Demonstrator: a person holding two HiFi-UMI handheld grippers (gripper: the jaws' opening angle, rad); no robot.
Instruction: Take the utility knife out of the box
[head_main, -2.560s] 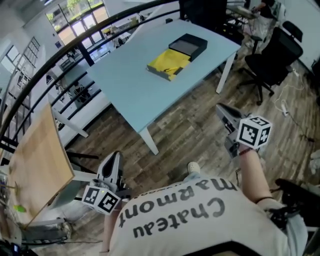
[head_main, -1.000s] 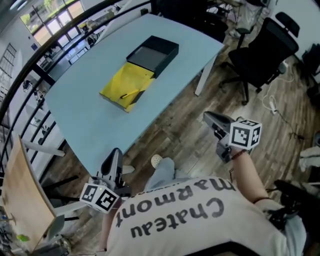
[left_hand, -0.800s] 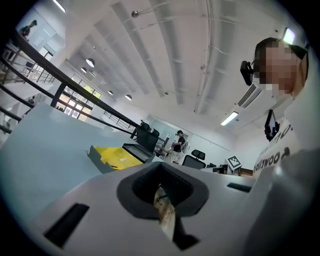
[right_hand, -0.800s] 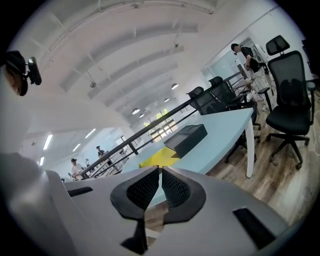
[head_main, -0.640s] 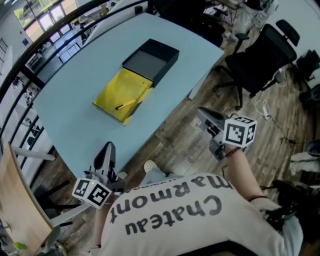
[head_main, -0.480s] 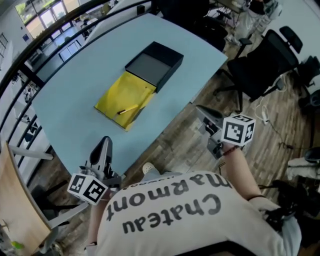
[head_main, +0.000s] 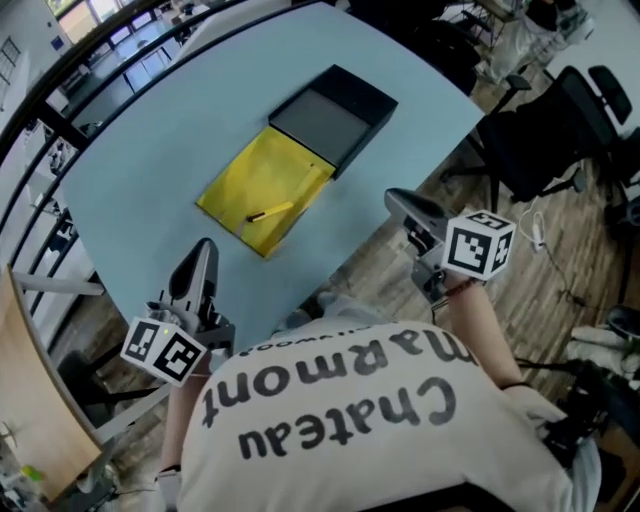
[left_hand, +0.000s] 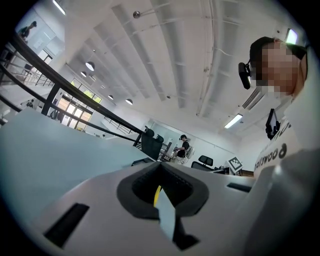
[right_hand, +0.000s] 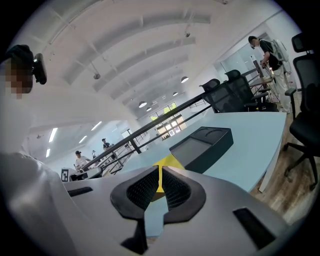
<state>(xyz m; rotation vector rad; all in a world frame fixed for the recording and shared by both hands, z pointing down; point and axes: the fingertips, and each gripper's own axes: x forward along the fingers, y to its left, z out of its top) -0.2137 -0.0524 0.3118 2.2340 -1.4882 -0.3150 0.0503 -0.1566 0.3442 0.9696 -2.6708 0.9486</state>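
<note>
On the pale blue surface (head_main: 150, 190), well ahead of us: one black box (head_main: 335, 100), shallow and open, with a yellow insert (head_main: 262, 175) touching its near side.

Item on the insert's near part: a slim yellow utility knife (head_main: 270, 212), dark at one end, as we judge it. It lies flat and is not yet lifted out.

Left gripper (head_main: 203, 248): jaws pressed together, nothing between them, held level at the surface's near edge.

Right gripper (head_main: 395, 198): jaws likewise closed on nothing, tipped slightly down, off the edge above the wooden floor (head_main: 400, 270).

We judge both are carried closed because we are only approaching. Either must spread its jaws before pinching the knife.
</note>
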